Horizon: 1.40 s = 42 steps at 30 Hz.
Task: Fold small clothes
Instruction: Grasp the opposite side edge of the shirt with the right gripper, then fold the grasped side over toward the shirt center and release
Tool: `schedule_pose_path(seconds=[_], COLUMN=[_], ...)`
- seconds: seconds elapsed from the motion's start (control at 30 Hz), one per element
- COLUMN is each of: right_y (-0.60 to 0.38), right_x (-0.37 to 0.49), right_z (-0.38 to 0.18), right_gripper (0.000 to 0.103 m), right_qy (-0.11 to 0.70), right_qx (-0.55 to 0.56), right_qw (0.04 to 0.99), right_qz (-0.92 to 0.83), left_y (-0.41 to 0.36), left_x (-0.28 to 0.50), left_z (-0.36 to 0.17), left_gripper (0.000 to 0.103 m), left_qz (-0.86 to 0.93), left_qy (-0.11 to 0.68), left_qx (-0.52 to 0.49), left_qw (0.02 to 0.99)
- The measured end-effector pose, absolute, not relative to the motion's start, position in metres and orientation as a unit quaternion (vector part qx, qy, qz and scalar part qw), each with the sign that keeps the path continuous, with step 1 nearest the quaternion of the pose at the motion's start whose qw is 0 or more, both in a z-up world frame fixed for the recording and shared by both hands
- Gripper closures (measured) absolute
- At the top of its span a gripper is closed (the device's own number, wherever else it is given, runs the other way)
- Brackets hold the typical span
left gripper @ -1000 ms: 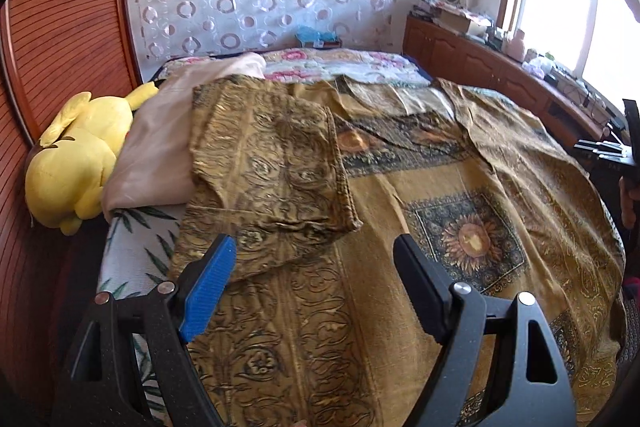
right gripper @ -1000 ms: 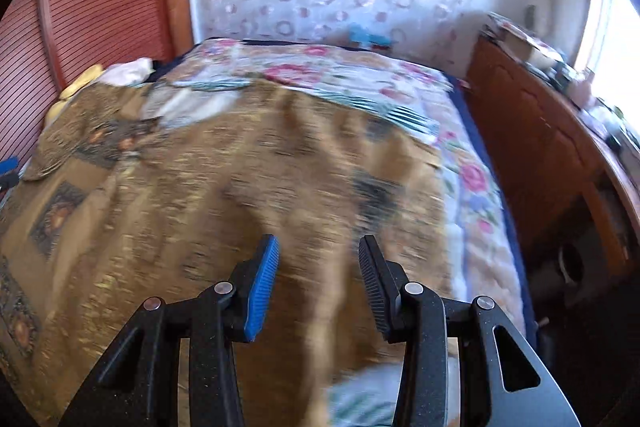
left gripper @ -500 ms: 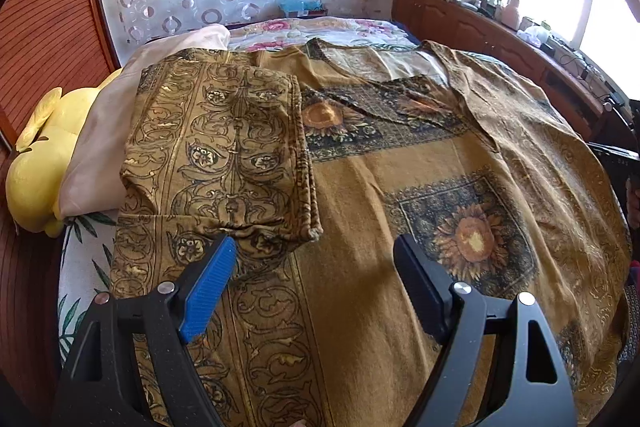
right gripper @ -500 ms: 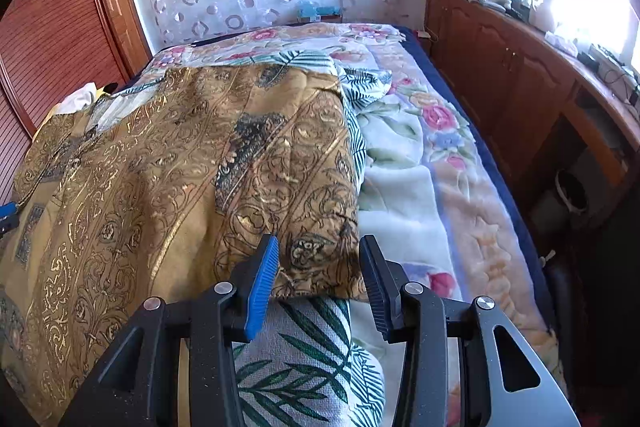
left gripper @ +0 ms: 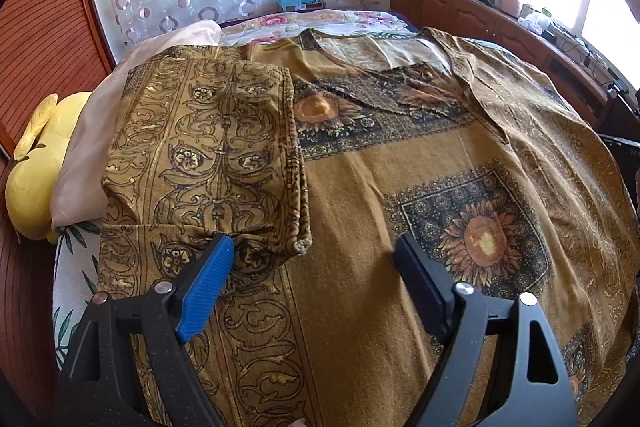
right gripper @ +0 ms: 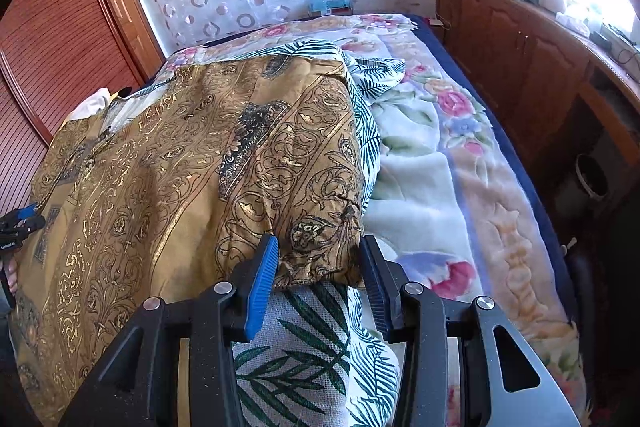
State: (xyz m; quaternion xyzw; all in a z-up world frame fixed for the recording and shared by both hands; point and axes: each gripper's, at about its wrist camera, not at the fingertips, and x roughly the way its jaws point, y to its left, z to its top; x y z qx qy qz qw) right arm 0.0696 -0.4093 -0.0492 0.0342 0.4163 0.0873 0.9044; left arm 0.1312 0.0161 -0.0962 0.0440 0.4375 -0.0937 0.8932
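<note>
The mustard-gold printed cotton garment with sunflower panels and black scrollwork (left gripper: 352, 211) is lying spread across the bed, directly ahead of and beneath both my grippers. Its left sleeve (left gripper: 208, 155) is now lying folded inward over the body, its cuff just ahead of my left gripper (left gripper: 312, 267). A second ago that gripper was holding narrower; its jaws are now opening wide, with nothing between them but flat cloth below. I judge the left fold as placed and released.

My right gripper (right gripper: 318, 267) has travelled sideways to the opposite sleeve cuff (right gripper: 316, 231), which a second ago was only blurred cloth ahead of it. The jaws are standing partly open, straddling the cuff edge without visibly pinching it. I judge the right sleeve fold as the step in hand.

The fabric is thin, matte and lightly creased, with metallic gilt tracery catching light; expect it to drape and slip. Beneath it, below my right gripper, a white leaf-print woven sheet (right gripper: 304, 355) is showing, and further right a plush floral blanket (right gripper: 440, 163). Far left of my left gripper a yellow plush toy (left gripper: 36, 183) is resting beside a pale pink pillow (left gripper: 92, 147).
</note>
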Motion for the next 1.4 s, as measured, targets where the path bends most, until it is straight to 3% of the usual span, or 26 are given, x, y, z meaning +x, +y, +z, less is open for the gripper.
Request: schedule_pose_path(seconds=[0.03, 0.13, 0.23, 0.67, 1.1, 1.2, 1.33, 1.4], right_y=[-0.407, -0.398, -0.387, -0.337, -0.303, -0.304, -0.292, -0.285], right_x=[0.071, 0.073, 0.080, 0.054, 0.040, 0.043, 0.044, 0.047], right_z=[-0.049, -0.048, -0.047, -0.014, -0.063, -0.062, -0.059, -0.060], right_gripper=[0.067, 0.073, 0.095, 0.098, 0.097, 0.089, 0.064, 0.060], right_qy=[0.415, 0.411, 0.402, 0.337, 0.380, 0.386, 0.385, 0.384], right_qx=[0.029, -0.010, -0.048, -0.075, -0.080, -0.072, -0.092, -0.106], right_qw=[0.905, 0.908, 0.913, 0.932, 0.909, 0.906, 0.902, 0.902], right_qz=[0.089, 0.076, 0.056, 0.113, 0.150, 0.158, 0.171, 0.164], left_y=[0.014, 0.015, 0.016, 0.016, 0.016, 0.017, 0.020, 0.020], left_x=[0.132, 0.132, 0.134, 0.134, 0.133, 0.130, 0.117, 0.111], left_z=[-0.097, -0.097, -0.100, -0.099, -0.099, -0.098, -0.083, -0.074], left_gripper=[0.011, 0.011, 0.000, 0.000, 0.000, 0.000, 0.000, 0.000], left_qz=[-0.095, -0.096, -0.092, -0.091, -0.092, -0.092, -0.084, -0.085], left_qy=[0.440, 0.440, 0.446, 0.447, 0.447, 0.444, 0.406, 0.392], left_qx=[0.048, 0.047, 0.046, 0.047, 0.047, 0.049, 0.041, 0.034], left_qw=[0.892, 0.892, 0.889, 0.889, 0.889, 0.890, 0.909, 0.916])
